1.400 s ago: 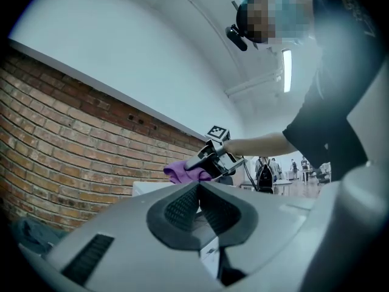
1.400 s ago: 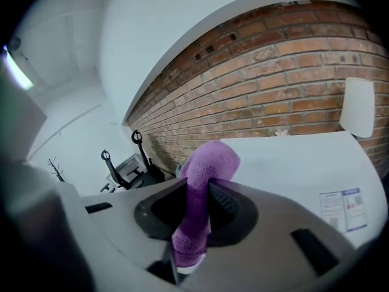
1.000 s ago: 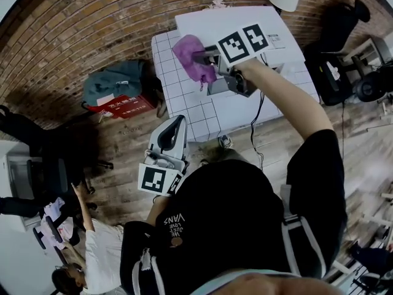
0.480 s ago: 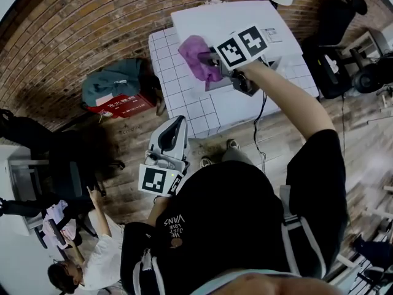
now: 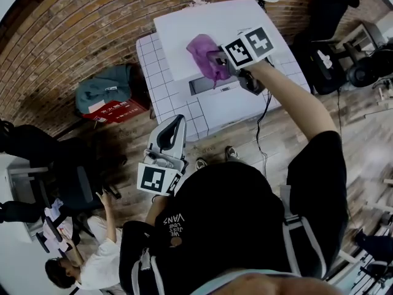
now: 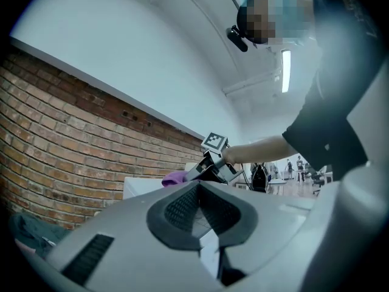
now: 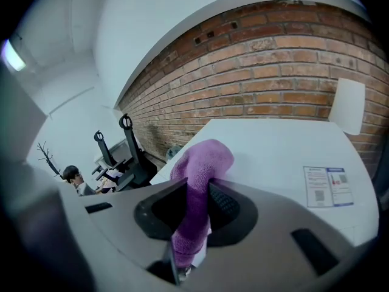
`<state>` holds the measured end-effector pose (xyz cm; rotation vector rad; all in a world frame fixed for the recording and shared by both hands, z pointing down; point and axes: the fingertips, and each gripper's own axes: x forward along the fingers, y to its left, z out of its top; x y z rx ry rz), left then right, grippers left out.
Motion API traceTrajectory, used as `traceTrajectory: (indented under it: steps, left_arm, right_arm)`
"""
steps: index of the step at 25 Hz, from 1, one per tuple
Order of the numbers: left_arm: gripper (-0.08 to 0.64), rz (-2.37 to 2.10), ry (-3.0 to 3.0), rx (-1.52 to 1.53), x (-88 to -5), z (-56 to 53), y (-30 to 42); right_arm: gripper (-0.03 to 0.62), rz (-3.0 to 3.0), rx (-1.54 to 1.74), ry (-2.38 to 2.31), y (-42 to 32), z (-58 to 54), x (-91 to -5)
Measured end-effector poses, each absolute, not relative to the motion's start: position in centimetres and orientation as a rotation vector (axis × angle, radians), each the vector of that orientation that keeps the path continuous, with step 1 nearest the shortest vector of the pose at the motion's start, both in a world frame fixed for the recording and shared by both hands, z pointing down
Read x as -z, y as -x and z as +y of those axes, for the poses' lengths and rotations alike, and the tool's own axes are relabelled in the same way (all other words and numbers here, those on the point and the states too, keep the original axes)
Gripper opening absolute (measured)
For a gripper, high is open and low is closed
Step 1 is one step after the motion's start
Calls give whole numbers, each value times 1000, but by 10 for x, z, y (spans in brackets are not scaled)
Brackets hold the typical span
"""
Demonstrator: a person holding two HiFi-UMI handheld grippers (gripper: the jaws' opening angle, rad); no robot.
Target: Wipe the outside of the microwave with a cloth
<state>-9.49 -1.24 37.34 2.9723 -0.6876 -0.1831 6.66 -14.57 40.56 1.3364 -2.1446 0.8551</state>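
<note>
Head view. White microwave (image 5: 245, 20) sits on a tiled white table (image 5: 149, 66) against the brick wall (image 5: 80, 23). Right gripper (image 5: 216, 62) is held out over the microwave's top near its front edge. A purple cloth (image 5: 201, 49) is bunched at its tip and lies on the top panel. Left gripper (image 5: 177, 123) hangs low near the person's body, well apart from the microwave, over the wooden floor (image 5: 123, 146).

Left gripper view. Fingers pressed together at the tips, with nothing between them. It is pointed toward the microwave from a distance and takes no part in the work. The right gripper and the cloth show small beyond it.

Right gripper view. Fingers pinch the cloth, which runs up between them. Its free end folds over onto the flat white top. A printed label (image 7: 328, 187) sits on that top to the right, clear of the cloth.

Progress, as a judgement. Wiping looks under way on the top panel only. The surface shows no streaks or damp marks, so I cannot tell how much of the top is done. The front face, door and sides seem yet to be wiped. The label end of the top probably also remains.
</note>
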Motion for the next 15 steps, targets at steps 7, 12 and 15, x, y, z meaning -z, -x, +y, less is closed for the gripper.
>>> traceTrajectory:
  steps: [7, 12, 15]
  left_arm:
    - [11, -639, -2988, 165, -370, -6, 55]
    - [9, -602, -3024, 136, -372, -1, 29]
    - [11, -589, -3034, 134, -372, 3, 13]
  right_arm:
    - [61, -2104, -865, -1415, -130, -132, -403]
    - [61, -2074, -876, -1472, -175, -121, -404]
    - [61, -2057, -880, -1504, -202, -113, -404]
